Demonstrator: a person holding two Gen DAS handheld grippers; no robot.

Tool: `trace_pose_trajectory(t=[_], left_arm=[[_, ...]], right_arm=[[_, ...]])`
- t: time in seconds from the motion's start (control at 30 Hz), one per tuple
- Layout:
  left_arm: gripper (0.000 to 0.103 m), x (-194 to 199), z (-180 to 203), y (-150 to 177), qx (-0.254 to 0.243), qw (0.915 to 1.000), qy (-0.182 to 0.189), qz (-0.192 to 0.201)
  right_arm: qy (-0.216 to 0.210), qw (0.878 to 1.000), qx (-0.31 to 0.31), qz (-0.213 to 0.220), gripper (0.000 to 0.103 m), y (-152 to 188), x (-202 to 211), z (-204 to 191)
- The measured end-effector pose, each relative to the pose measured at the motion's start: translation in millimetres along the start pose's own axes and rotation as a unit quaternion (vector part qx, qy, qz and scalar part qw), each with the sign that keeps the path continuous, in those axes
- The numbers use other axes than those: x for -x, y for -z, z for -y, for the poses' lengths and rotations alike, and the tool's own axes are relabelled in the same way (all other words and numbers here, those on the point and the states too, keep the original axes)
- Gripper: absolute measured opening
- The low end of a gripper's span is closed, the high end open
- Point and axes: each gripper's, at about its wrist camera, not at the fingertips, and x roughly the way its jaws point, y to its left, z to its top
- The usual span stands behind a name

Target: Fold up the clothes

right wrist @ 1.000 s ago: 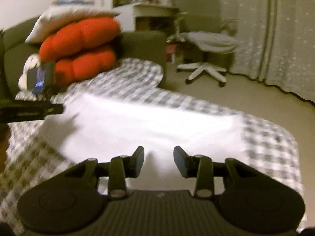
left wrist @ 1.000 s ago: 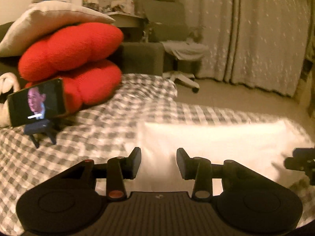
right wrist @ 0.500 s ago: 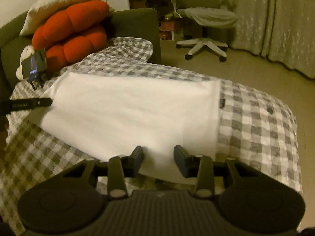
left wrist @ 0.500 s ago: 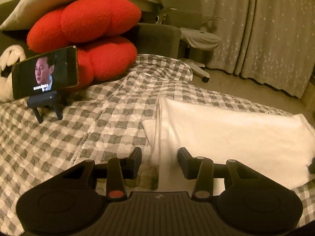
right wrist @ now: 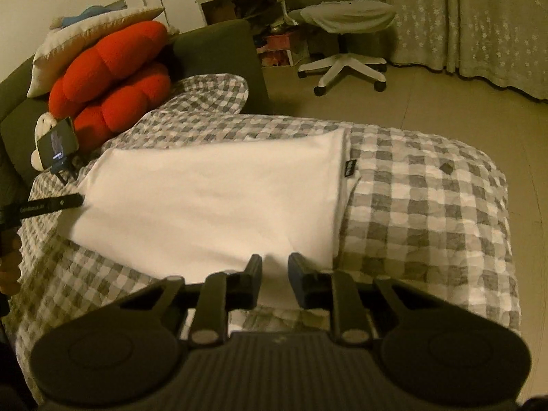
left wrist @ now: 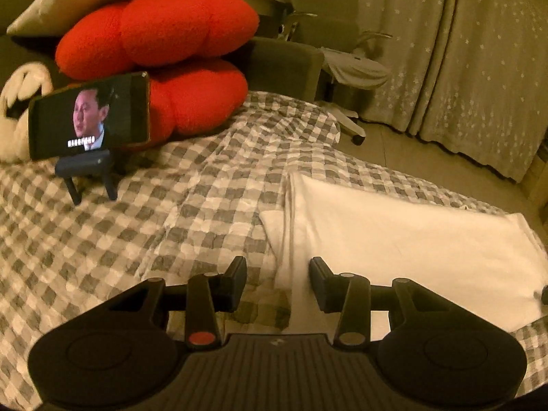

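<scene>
Your left claw (left wrist: pixel 277 281) hangs low over the near-left end of the white garment (right wrist: pixel 212 202), its jaws spread wide with nothing between them; the garment's bunched edge, where a sleeve seems to be tucked under, runs up just ahead of the gap. That garment lies flat across the checked bedspread (right wrist: pixel 428 205), already narrowed into a long band, so you look to be between folds: the sides appear turned in and the band not yet doubled end to end.

To the left of it, a phone on a small stand (left wrist: pixel 89 120) sits on the bed in front of the red cushion (left wrist: pixel 161 51), well apart from the cloth, so it should not hinder you.

Moving right, your right claw (right wrist: pixel 275 275) is over the garment's near long edge, toward the end with the small dark label (right wrist: pixel 348 168). Its jaws stand apart with only a narrow gap, and I see no cloth pinched in them; count it as released.

For the next move, I'd judge you need each claw lowered onto a near corner of the band, with both layers caught, not just the top one. The left end is thicker and rumpled, so take a deeper bite there. Then lift evenly, or the band will skew as it folds over.
</scene>
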Motion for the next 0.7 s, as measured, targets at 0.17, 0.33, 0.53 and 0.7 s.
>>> trace_pose_trajectory(t=[0.17,0.33,0.53,0.7], left_arm=[[0.041,0.0,0.4,-1.9,0.003,0.9997,-0.006,-0.023],[0.037,-0.5,1.2,-1.5,-0.004,0.9992,-0.008,-0.039],[0.032,1.7,5.6,-0.3,-0.019,0.9988,-0.009,-0.044],[0.032,6.0,4.6,-8.1,-0.011,0.9996,-0.004,-0.027]], right_arm=[[0.010,1.000,-0.013,0.005,0.019,-0.8,0.8,11.4],[0.031,0.999,-0.008,0.009,0.019,-2.9,-9.1,10.5],[0.040,0.999,-0.017,0.016,0.019,-8.9,-17.8,9.2],[0.044,0.998,-0.019,0.036,0.027,-15.4,-12.5,0.5]])
